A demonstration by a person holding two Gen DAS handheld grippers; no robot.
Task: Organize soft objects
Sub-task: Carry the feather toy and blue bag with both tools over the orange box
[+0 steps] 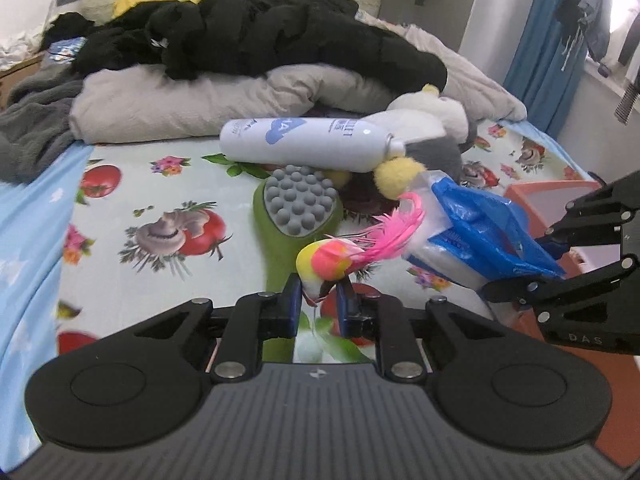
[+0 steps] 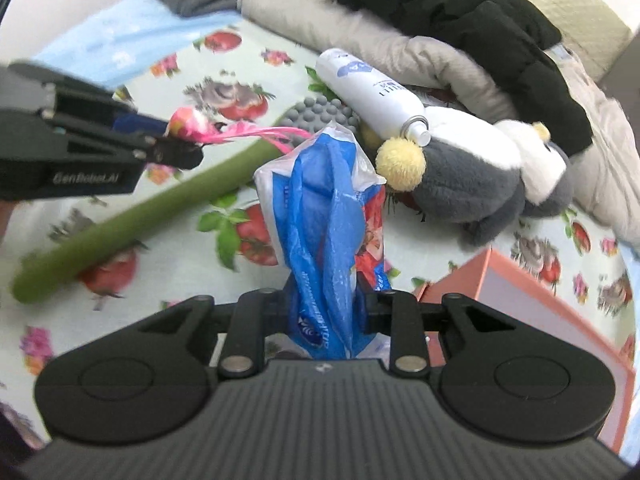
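My left gripper (image 1: pixel 319 300) is shut on a small feathered toy bird (image 1: pixel 328 261), pink and yellow with a pink tail, held above the bedsheet; it also shows in the right wrist view (image 2: pixel 188 126). My right gripper (image 2: pixel 325 300) is shut on a blue and white plastic tissue pack (image 2: pixel 324 216), also seen in the left wrist view (image 1: pixel 472 228). A grey and white plush toy (image 2: pixel 472 176) with yellow pompoms lies behind it. A green massage brush (image 1: pixel 298 208) with grey nubs lies on the sheet under the bird.
A white spray bottle (image 1: pixel 304 142) lies across the plush and brush. An orange-rimmed box (image 2: pixel 528 312) stands at the right bed edge. Grey quilt (image 1: pixel 180 100), black jacket (image 1: pixel 260 32) and grey blanket (image 1: pixel 28 128) pile up at the back.
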